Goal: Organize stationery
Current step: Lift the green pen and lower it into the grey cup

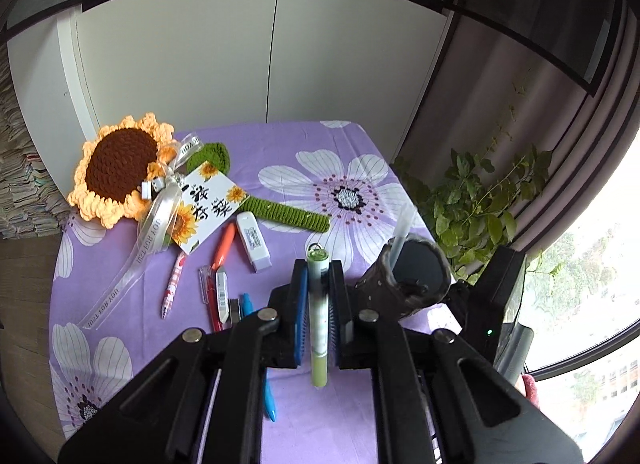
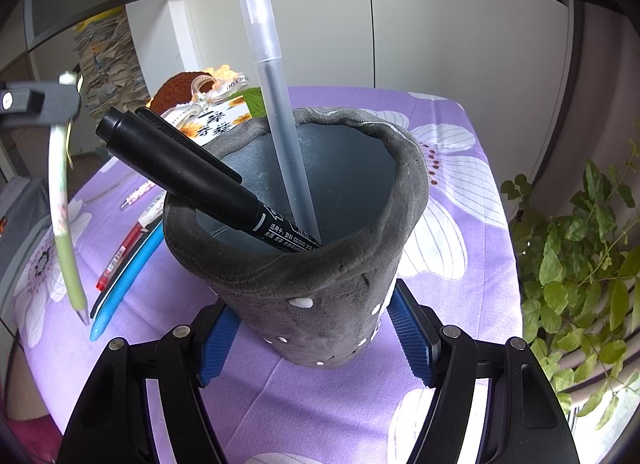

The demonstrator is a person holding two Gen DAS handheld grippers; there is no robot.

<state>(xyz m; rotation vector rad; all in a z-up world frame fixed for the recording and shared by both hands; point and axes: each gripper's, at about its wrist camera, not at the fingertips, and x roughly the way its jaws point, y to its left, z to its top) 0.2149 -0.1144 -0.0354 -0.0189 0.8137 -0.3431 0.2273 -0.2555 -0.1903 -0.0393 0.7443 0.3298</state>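
Note:
My left gripper (image 1: pixel 319 278) is shut on a green and white pen (image 1: pixel 319 316), lifted above the purple flowered tablecloth (image 1: pixel 304 152). From the right wrist the same green and white pen (image 2: pixel 64 204) hangs tip down at the far left. My right gripper (image 2: pixel 310 328) is shut on the grey pen holder (image 2: pixel 320 304), its blue pads pressing both sides. The pen holder (image 1: pixel 416 276) stands to the right of the left gripper. A black marker (image 2: pixel 192 172) and a frosted clear pen (image 2: pixel 276 104) lean inside it.
On the cloth lie a blue pen (image 1: pixel 268 396), a red pen (image 1: pixel 210 300), a checked pink pen (image 1: pixel 172 284), an orange pen (image 1: pixel 222 246), a white correction tape (image 1: pixel 253 242) and a crochet sunflower (image 1: pixel 120 168) with a card. A leafy plant (image 2: pixel 580 272) stands to the right, white cupboards behind.

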